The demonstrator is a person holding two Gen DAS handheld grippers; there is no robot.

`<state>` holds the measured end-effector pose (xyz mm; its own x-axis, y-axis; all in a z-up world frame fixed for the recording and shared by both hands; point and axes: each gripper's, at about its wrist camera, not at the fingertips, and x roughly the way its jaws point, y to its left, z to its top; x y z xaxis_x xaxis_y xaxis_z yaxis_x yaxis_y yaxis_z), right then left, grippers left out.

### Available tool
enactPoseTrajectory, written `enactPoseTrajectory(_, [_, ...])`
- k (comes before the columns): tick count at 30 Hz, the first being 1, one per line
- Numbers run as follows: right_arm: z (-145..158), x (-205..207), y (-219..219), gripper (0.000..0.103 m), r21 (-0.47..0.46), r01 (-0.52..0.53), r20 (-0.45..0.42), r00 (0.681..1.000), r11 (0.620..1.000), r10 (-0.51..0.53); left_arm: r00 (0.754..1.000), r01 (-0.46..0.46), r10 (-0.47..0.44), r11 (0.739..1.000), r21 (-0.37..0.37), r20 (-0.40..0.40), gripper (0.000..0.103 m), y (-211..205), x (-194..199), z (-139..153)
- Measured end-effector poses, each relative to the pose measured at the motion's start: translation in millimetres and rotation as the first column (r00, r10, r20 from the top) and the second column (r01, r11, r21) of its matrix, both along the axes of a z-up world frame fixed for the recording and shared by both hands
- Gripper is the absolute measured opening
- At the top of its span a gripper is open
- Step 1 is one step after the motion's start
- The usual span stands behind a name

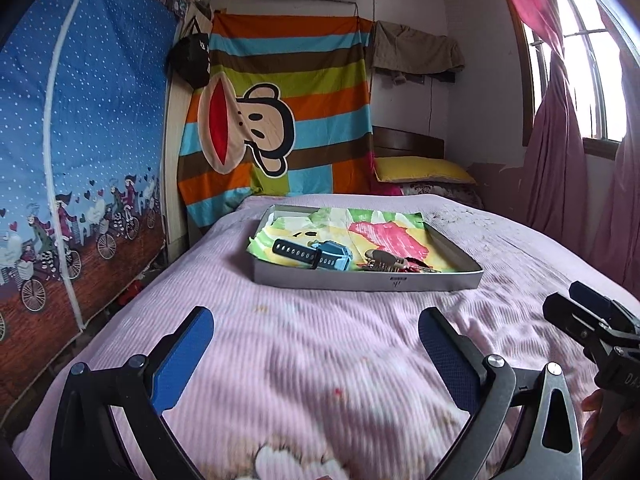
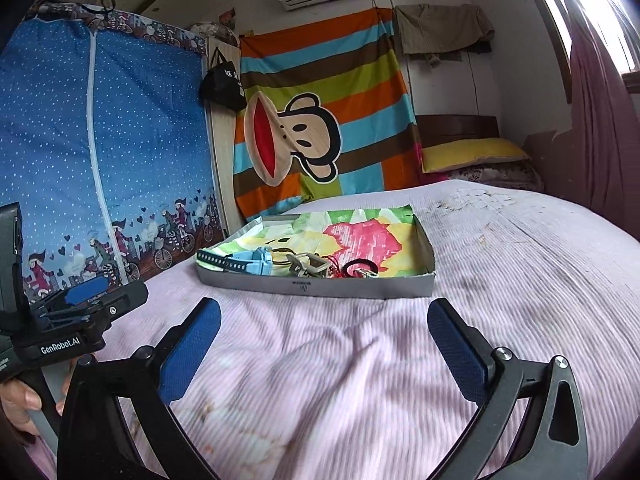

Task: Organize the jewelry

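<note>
Both tools, left (image 1: 316, 332) and right (image 2: 324, 322), were released; that blue watch (image 2: 250, 261) in the tray (image 2: 320, 286) looked light, floppy, so grab its strap.

"GenRobot.AI" stands in white on the left gripper (image 2: 86, 292) body, seen from the right wrist.

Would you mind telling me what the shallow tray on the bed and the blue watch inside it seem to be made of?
The tray looks like thin grey cardboard or possibly sheet metal: matte, flat walls with crisp folded corners and a small printed mark. The blue watch looks like moulded plastic with a dark, probably rubbery strap, judging by its smooth dull sheen and row of holes.
</note>
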<state>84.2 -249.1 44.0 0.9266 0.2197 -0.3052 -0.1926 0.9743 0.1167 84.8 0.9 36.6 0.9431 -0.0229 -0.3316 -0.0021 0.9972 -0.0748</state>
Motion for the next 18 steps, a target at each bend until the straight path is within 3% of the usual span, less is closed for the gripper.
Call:
enactPoseTrajectory(8, [-7.7,-25.0,9.7,0.102,-0.038,0.011,0.023,1.0,0.999,-0.01,1.0,-0.012,0.012,1.0,-0.022,-0.003,0.103,7.2,-9.4,-14.2])
enactPoseTrajectory(18, [-24.6,-25.0,6.5,0.102,-0.043,0.034,-0.004,0.999,0.999,-0.034,0.999,-0.025,0.024,0.999,-0.021,-0.03,0.103,9.2,-9.9,-32.4])
